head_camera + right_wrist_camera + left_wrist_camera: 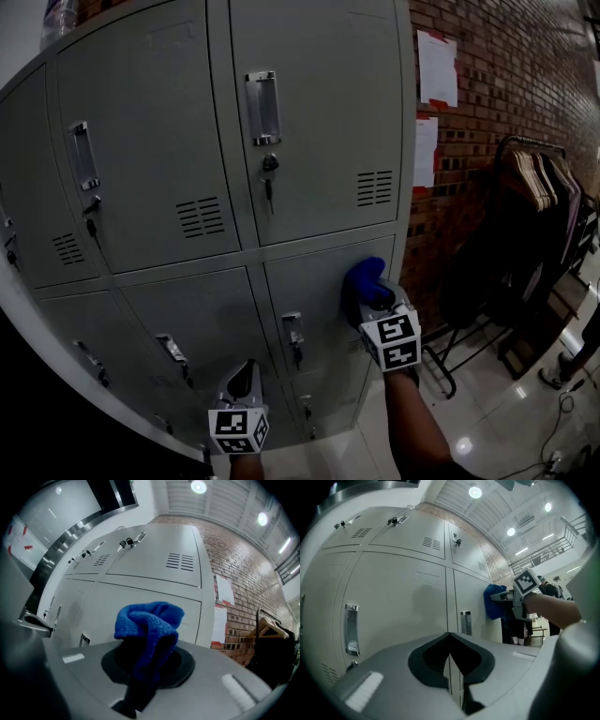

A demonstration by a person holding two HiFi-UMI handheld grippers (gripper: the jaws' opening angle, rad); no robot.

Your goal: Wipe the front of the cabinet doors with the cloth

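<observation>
The right claw (368, 298) is clenched on the blue cloth (364, 276), which is bunched into a lump. The cloth is at the upper right part of the lower right door (314, 281) of the grey cabinet (309, 112), touching it or very near; I cannot tell which. The left claw (243, 379) is clenched on nothing, its jaws together, and it hangs low in front of the bottom doors.

I think some things can go wrong here. The cloth is held only by a fold, so a strong push along the metal may pull it out of the jaws. If the stroke goes to the left, the cloth may catch on the door handle (293, 330). Higher up, a key (269, 184) hangs in the lock of the upper door and can catch the cloth too. Because the cloth is a lump, the hard jaws may scrape the paint.

All the doors that I see are shut, so what is inside the compartments is hidden
</observation>
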